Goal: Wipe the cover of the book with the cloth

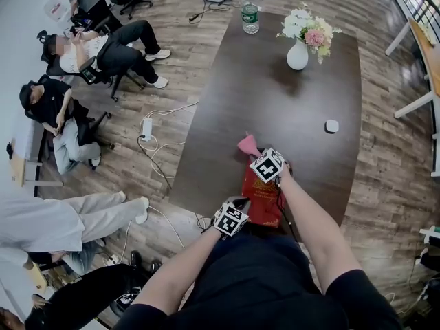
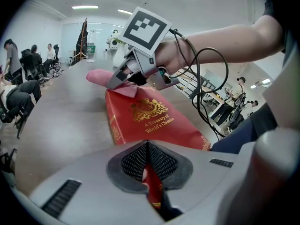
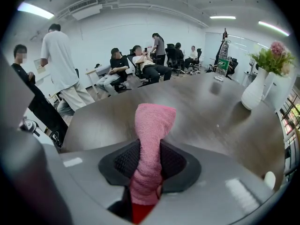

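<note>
Red with gold stamping, the book (image 2: 149, 120) lies flat on the dark table (image 1: 289, 108) at its near edge, right in front of the person, cover up and spine toward the person's left. The left gripper (image 2: 148, 167) has its 2 jaws pinched onto the book's near edge, with red cover showing between the pads. This looks like an anchoring hold, so the book cannot slide while the other tool rubs it. The right gripper (image 3: 149, 165) has its jaws clamped on the pink cloth (image 3: 152, 135), bunched into 1 thick roll that sticks out past the tips. That leaves soft fabric, not hard plastic, to meet the cover. Seen from the left gripper view, the cloth rests at the far end of the cover and partly spills onto the table beyond it. That suits a stroke drawn back toward the person, though most of the cover looks unwiped. Well apart, at the table's far end, stand 1 white vase (image 1: 297, 53) of flowers and 1 bottle (image 1: 250, 16), clear of the work.
</note>
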A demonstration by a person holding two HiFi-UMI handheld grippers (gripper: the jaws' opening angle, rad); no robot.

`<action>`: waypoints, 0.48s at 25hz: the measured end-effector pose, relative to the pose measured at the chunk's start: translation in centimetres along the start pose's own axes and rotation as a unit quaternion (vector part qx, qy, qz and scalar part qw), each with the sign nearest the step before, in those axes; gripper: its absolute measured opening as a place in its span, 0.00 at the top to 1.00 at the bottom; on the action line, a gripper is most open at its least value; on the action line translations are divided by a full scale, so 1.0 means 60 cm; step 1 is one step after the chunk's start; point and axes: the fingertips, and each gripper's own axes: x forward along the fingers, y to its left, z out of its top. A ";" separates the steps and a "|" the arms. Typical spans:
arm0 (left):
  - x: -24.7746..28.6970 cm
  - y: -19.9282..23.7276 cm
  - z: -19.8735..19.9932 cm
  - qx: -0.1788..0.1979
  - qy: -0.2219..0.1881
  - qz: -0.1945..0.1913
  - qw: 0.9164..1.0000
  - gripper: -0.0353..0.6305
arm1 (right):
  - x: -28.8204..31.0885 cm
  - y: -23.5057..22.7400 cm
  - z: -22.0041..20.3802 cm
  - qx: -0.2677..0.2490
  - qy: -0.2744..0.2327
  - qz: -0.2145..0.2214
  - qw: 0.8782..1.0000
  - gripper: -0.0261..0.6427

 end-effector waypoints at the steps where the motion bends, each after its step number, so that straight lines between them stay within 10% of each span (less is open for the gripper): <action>1: 0.002 0.002 -0.002 0.000 0.001 0.002 1.000 0.95 | -0.001 -0.002 -0.001 0.002 0.000 -0.001 1.000 0.78; 12: 0.000 -0.001 -0.001 0.001 -0.001 0.002 1.000 0.95 | -0.014 -0.016 -0.017 0.021 -0.003 -0.009 1.000 0.78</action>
